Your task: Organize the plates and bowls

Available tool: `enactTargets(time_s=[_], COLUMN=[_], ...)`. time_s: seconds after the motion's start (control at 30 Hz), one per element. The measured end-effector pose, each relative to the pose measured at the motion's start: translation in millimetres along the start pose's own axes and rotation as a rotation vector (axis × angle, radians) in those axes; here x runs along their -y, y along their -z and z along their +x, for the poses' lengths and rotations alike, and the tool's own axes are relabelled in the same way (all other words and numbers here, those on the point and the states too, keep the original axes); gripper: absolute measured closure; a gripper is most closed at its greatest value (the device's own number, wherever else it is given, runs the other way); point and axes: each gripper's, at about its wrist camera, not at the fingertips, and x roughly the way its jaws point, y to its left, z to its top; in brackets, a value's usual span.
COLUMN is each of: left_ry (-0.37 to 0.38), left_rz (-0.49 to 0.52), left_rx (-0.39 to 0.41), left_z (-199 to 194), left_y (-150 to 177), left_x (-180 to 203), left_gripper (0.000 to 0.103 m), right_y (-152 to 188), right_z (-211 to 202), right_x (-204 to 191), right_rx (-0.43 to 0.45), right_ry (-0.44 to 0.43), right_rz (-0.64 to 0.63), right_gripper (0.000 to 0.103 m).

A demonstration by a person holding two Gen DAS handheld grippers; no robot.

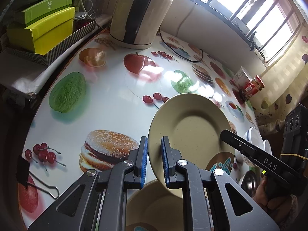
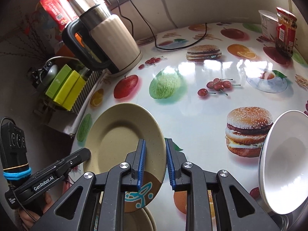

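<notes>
A beige plate (image 1: 192, 132) with a brown and teal motif is held tilted above the table, between both grippers. My left gripper (image 1: 155, 159) straddles its left rim with a small gap between the pads. My right gripper (image 2: 155, 163) straddles the opposite rim (image 2: 125, 138), and its jaws also stand slightly apart. A second beige dish (image 1: 154, 206) lies below the plate (image 2: 142, 221). A white bowl (image 2: 284, 161) stands on edge at the right. Small white bowls (image 1: 254, 136) and a steel bowl (image 1: 249, 181) sit at the right in the left wrist view.
The table (image 1: 107, 104) has a glossy fruit-and-burger print cover. A cream electric kettle (image 1: 140, 17) with its cord stands at the back. Green and yellow boxes (image 1: 48, 23) sit at the left edge. A red-labelled jar (image 2: 285, 32) and a white cup (image 2: 266, 23) stand far right.
</notes>
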Motion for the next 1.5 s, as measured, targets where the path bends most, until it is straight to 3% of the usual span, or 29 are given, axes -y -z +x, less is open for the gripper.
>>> enactTargets(time_s=[0.87,1.5], left_ry=[-0.009,-0.049], left_rz=[-0.013,-0.008], left_rx=[-0.023,-0.031], left_z=[-31,-32], left_y=[70,97], left_x=[-19,-23], left_gripper=[0.088,0.088], right_y=[76,111], right_z=[-26,-24], right_x=[-22,-20], right_rx=[-0.024,-0.055], right_ry=[-0.003,-0.009], right_rz=[-0.017,-0.006], right_gripper=[0.083,0.083])
